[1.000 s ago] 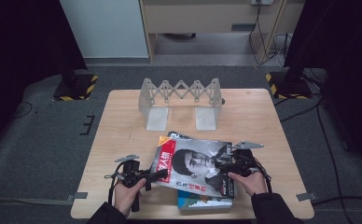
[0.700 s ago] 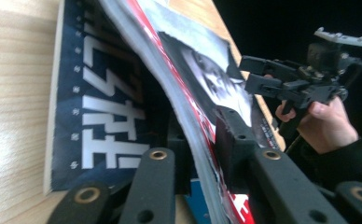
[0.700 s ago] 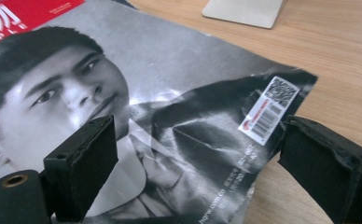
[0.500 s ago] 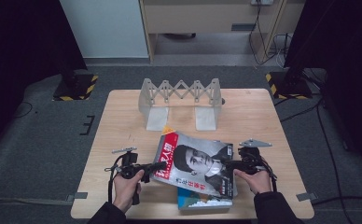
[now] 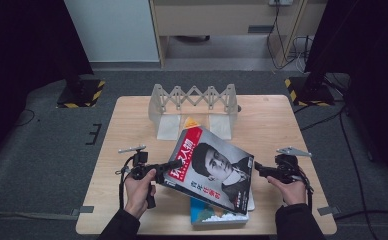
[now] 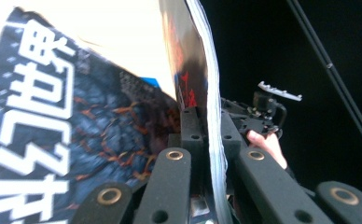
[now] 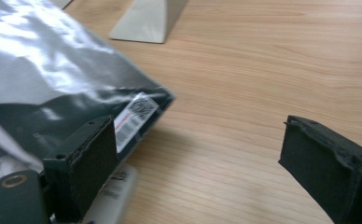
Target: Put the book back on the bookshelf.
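The magazine (image 5: 213, 169) has a glossy cover with a dark black-and-white portrait, a red band along its upper left edge and white characters on that band. In the high view it hangs tilted above the near middle of the wooden table (image 5: 277, 120), its left edge raised, covering most of a second book with a blue and white cover (image 5: 216, 216) that lies flat beneath it near the table's front edge. In the left gripper view the magazine's page edges (image 6: 215, 140) run upright as a thin pale stack between the 2 black jaws.

The left gripper (image 5: 173, 166) is clenched on the magazine's left edge; its jaws have just been closing, with the page stack pinched between them. The right gripper (image 5: 258, 168) stands released, jaws wide apart, just beside the magazine's right edge. In the right gripper view the magazine's lower corner, bearing a white barcode label (image 7: 135, 119), lies against the left jaw, while the right jaw stands over bare wood, well apart from it.

Behind the magazine, a grey folding rack (image 5: 194, 102) stands at the table's far middle.
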`<state>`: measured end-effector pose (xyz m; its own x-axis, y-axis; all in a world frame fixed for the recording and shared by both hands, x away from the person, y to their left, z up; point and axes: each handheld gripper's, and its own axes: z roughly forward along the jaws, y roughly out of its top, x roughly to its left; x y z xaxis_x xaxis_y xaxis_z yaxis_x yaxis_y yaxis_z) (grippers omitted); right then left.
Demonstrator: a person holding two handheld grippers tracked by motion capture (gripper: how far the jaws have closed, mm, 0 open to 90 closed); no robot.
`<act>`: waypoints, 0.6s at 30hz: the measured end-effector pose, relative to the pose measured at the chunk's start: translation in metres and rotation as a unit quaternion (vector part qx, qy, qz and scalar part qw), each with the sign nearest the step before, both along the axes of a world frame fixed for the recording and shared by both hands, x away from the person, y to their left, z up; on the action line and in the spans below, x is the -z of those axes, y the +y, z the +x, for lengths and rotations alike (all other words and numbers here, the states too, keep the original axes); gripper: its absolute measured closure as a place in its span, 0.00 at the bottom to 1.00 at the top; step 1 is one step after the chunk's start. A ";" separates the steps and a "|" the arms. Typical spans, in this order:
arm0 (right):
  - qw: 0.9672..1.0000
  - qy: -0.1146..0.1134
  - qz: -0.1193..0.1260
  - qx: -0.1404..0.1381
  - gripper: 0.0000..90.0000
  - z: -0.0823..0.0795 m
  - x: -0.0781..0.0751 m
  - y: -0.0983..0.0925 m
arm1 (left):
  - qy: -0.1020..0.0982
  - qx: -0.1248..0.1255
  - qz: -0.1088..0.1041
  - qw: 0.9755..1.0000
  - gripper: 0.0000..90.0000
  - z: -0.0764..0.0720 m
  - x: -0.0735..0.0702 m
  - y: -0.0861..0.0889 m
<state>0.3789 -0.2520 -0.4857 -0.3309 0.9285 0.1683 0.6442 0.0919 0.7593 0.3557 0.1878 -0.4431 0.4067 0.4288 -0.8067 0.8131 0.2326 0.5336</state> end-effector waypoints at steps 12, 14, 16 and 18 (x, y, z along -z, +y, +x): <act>0.998 -0.008 -0.033 0.056 0.11 0.003 0.006 -0.032 | 0.011 0.016 -0.027 0.999 0.95 0.004 -0.006 -0.027; 0.997 -0.004 -0.037 0.063 0.11 0.003 0.007 -0.035 | 0.004 0.017 -0.025 1.000 0.95 0.005 -0.013 -0.030; 0.997 0.002 -0.039 0.072 0.11 0.004 0.010 -0.040 | 0.000 0.020 -0.026 0.999 0.95 0.006 -0.019 -0.033; 0.996 0.006 -0.040 0.077 0.11 0.004 0.011 -0.044 | -0.008 0.023 -0.033 0.999 0.94 0.008 -0.025 -0.035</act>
